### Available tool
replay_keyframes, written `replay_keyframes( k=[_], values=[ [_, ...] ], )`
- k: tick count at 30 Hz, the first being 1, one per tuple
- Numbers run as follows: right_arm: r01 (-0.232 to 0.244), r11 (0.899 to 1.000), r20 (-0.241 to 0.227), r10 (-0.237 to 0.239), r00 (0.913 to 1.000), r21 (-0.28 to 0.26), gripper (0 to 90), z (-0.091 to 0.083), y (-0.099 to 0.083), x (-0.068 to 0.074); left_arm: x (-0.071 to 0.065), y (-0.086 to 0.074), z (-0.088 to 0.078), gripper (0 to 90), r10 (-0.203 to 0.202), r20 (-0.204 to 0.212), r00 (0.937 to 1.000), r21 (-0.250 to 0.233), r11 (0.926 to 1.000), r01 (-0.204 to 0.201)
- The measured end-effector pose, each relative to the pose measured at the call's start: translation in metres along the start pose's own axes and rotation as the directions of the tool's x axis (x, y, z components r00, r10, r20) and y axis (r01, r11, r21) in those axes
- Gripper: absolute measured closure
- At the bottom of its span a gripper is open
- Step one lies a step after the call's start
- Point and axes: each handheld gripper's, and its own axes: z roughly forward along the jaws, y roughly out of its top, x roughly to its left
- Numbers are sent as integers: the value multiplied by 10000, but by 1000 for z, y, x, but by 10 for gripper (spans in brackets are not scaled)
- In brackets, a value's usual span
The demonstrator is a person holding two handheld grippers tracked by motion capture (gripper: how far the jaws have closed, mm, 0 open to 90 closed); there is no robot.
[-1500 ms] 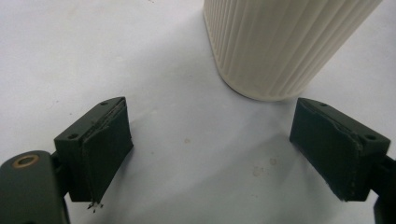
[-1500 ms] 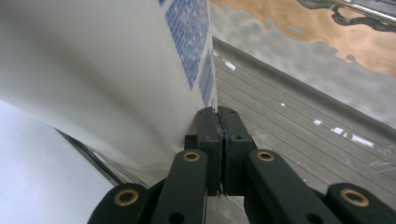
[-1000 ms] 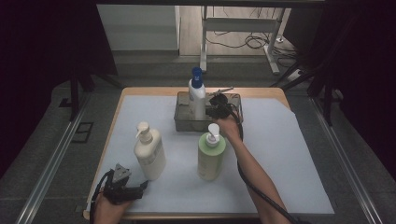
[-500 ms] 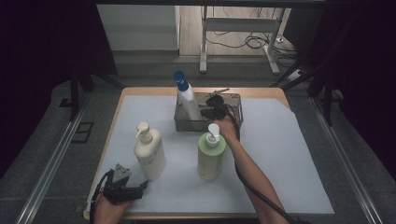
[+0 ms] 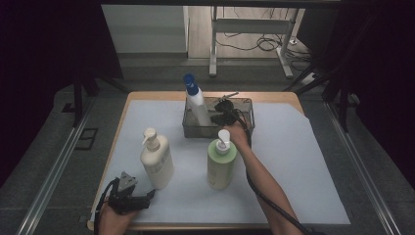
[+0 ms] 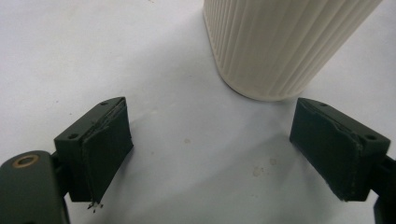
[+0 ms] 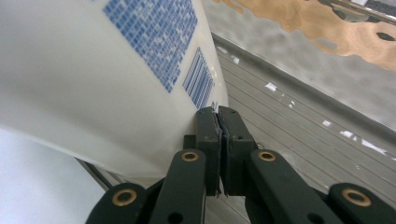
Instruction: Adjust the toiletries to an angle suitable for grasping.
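Note:
A white bottle with a blue cap (image 5: 195,105) leans to the left inside a wire metal basket (image 5: 247,105) at the back of the table. My right gripper (image 5: 215,116) reaches into the basket beside the bottle's lower part. In the right gripper view the right gripper (image 7: 218,111) is shut, with nothing between its jaws, and its tips lie against the side of the white bottle (image 7: 93,70) with blue print. My left gripper (image 5: 149,195) rests near the table's front left corner. In the left gripper view the left gripper (image 6: 215,121) is open, facing the ribbed cream pump bottle (image 6: 280,46).
A cream pump bottle (image 5: 156,159) stands left of centre and a green pump bottle (image 5: 221,161) stands just in front of the basket, close to my right forearm. White paper (image 5: 303,166) covers the wooden table. The basket's metal floor (image 7: 303,126) lies right of the jaws.
The blue-capped bottle has tipped from upright to leaning left in the basket, with the right gripper beside it. The left gripper has stayed where it was.

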Motion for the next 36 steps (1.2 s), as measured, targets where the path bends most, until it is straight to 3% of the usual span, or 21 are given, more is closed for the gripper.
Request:
replay_keyframes(
  k=[7,13,23,24,36],
  values=[
    [-69,9999,145,71,9999,-81,893,-4,3,-5,0,0,0,123,-3,1,10000,-1,10000,3],
    [-450,9990,82,450,9990,9,895,1,2,-7,0,0,0,122,1,0,10000,1,10000,-1],
    [-255,9992,-37,256,9997,296,894,7,1,-7,0,0,0,122,-2,-2,10000,1,10000,2],
    [-407,9988,-2,408,9992,271,894,7,2,-5,0,0,0,123,-1,-2,10000,2,10000,1],
    [-285,9992,-136,288,9995,272,894,12,5,1,0,0,0,122,-1,-1,10000,1,10000,1]
  ],
)
